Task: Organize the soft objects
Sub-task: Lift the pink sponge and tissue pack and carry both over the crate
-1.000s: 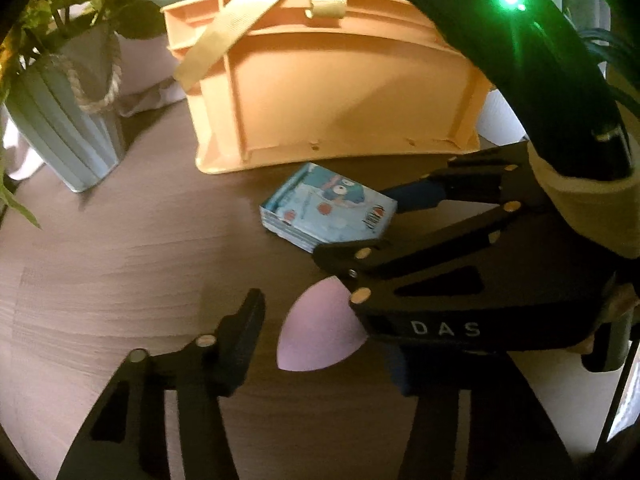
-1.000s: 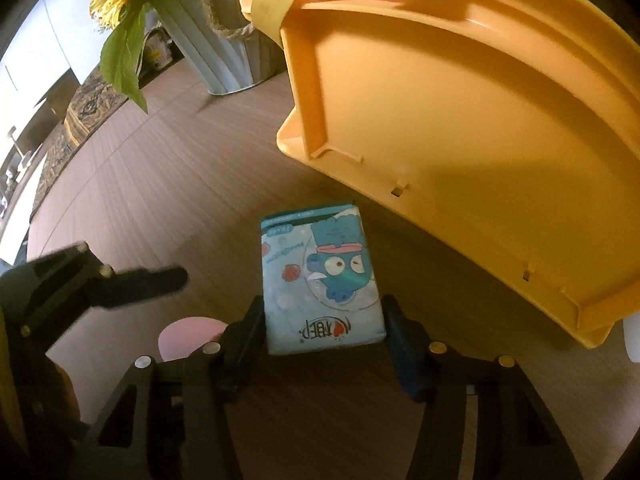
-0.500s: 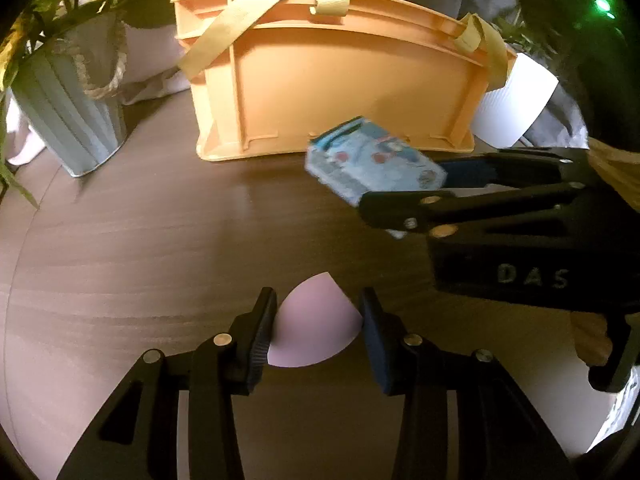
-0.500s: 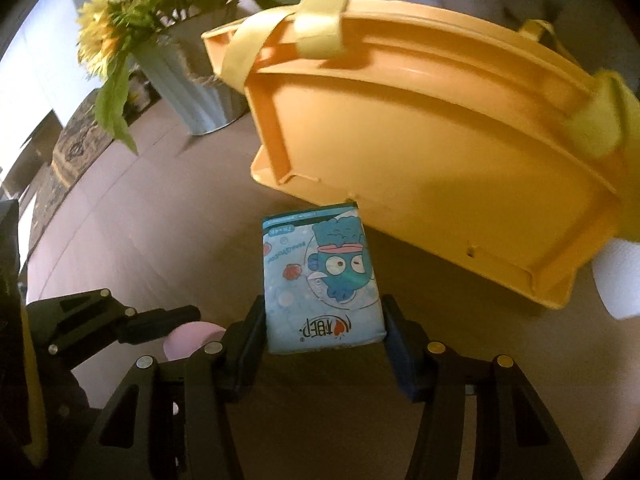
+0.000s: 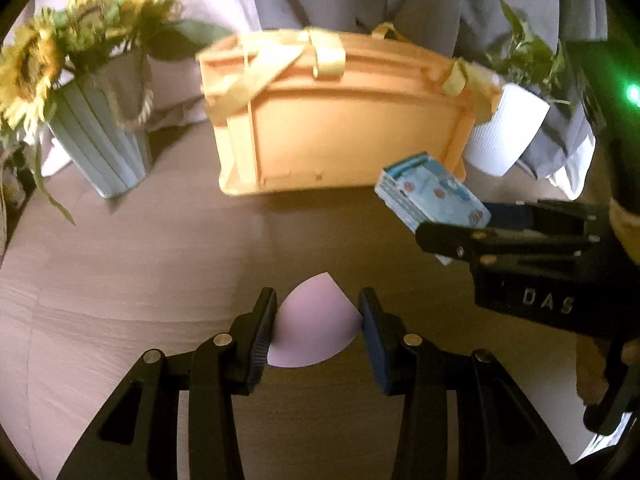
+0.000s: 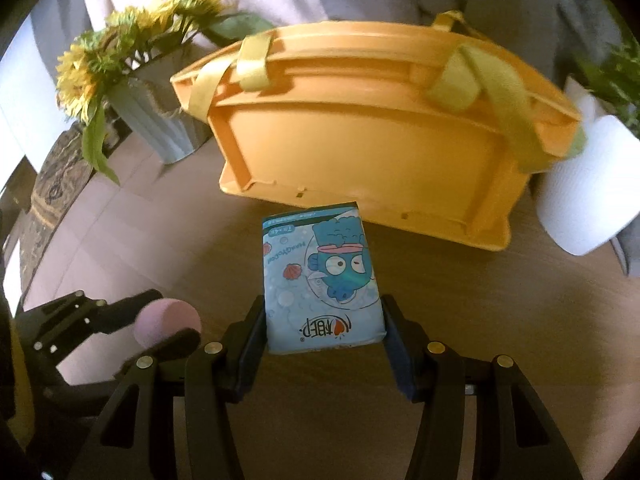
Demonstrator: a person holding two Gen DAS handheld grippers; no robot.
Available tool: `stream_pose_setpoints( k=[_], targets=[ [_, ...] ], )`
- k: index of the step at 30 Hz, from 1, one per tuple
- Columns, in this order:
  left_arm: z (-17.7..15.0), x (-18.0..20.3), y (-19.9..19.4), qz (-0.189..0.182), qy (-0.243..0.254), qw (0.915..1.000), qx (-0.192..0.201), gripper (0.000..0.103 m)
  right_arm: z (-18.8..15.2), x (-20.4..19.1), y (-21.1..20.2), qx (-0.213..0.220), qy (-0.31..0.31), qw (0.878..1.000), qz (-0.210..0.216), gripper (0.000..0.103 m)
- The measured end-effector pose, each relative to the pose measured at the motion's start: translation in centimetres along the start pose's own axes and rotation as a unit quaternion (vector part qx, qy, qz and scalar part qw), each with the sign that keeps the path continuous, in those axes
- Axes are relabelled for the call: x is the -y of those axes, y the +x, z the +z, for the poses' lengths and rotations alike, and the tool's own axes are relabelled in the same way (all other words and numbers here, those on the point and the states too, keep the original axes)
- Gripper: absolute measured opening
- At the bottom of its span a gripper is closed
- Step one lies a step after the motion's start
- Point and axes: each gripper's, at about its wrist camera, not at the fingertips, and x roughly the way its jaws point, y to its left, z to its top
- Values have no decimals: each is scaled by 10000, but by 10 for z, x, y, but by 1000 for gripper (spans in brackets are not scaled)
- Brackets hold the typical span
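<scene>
Both grippers are loaded as I watch from the remote station: my left gripper [image 5: 318,320] is clamped on a pink sponge wedge [image 5: 314,322] at the bottom centre of its own view, and my right gripper [image 6: 324,330] is clamped on a blue tissue pack [image 6: 322,278] at the centre of its view. A second ago the wedge lay flat on the wooden table [image 5: 140,272] with the left jaws spread wide around it, and the tissue pack sat on the table in front of the orange basket [image 5: 340,128]; now the left jaws have shut on the wedge, and the pack rides at the right edge of the left view, well clear of the tabletop and level with the basket's lower wall. I read that as both pickups done, with the carry to the basket under way and both drops still to come. The pack's long axis runs along the gripper's pointing line, its printed face up, its far short end aimed at the basket wall and its near end seated between the pads. The wedge's tip points away from me toward the basket, its rounded edge nearest the camera. Sunflowers in a ribbed vase [image 5: 100,144] stand at upper left, a white plant pot [image 5: 506,132] at upper right beside the basket.
</scene>
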Motion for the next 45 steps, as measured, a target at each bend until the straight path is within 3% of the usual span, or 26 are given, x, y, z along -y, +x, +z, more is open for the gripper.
stream_pose_setpoints(
  k=[22,35,45],
  targets=[
    [59,11,-64,-2,-118,9964,845,42,21,14,-79,860,373,9946,-440,55],
    [109,20,-92,-110,-143,9895,1436,42,51,19,-132,1646,635,9829,-529,55],
    [142,24,-103,-63,37,9827,1851,42,73,22,-144,1991,604,9763,-594,56]
  ],
)
